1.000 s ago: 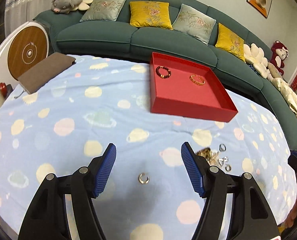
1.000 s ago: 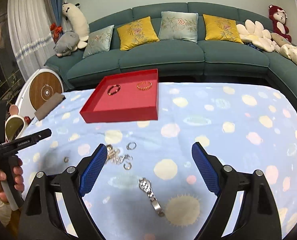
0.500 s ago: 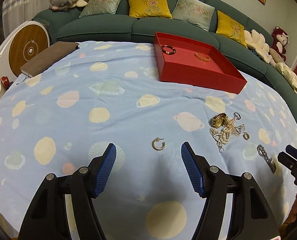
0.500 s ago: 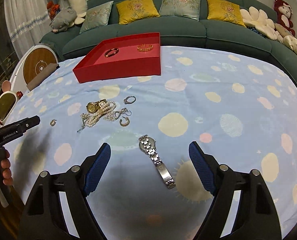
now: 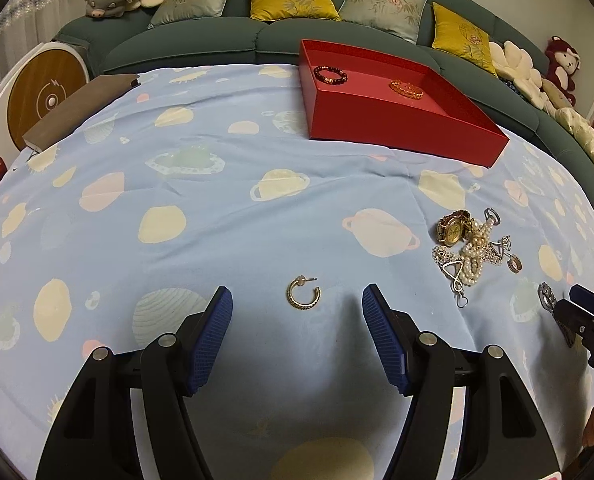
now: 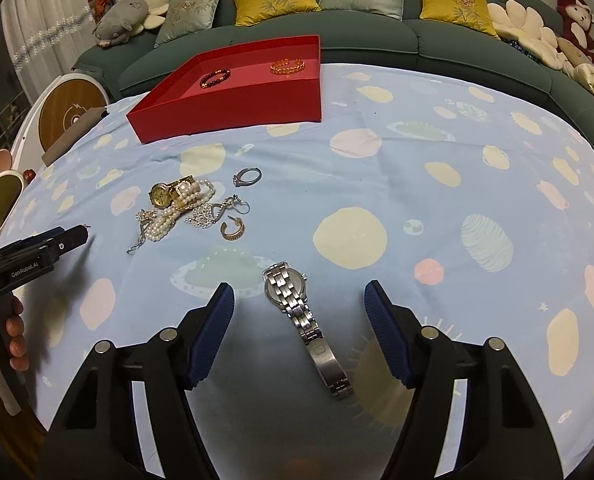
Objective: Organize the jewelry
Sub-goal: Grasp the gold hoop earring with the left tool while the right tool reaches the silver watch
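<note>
left tool (image 5: 297, 312) wide open, empty, marked "GenRobot.AI" | right tool (image 6: 299, 304) wide open, empty

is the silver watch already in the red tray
No, the silver watch lies on the blue tablecloth between the open right gripper's fingers, while the red tray holds only two bracelets.

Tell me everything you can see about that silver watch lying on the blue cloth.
The silver watch looks like metal, with a round case and a linked bracelet band stretched out straight. It appears to lie face down, case farther from the camera, its clasp end nearer. It rests flat on the planet-print cloth, alone, apart from the jewelry pile. The open right gripper hovers with a finger on either side; whether they touch it is unclear.
</note>
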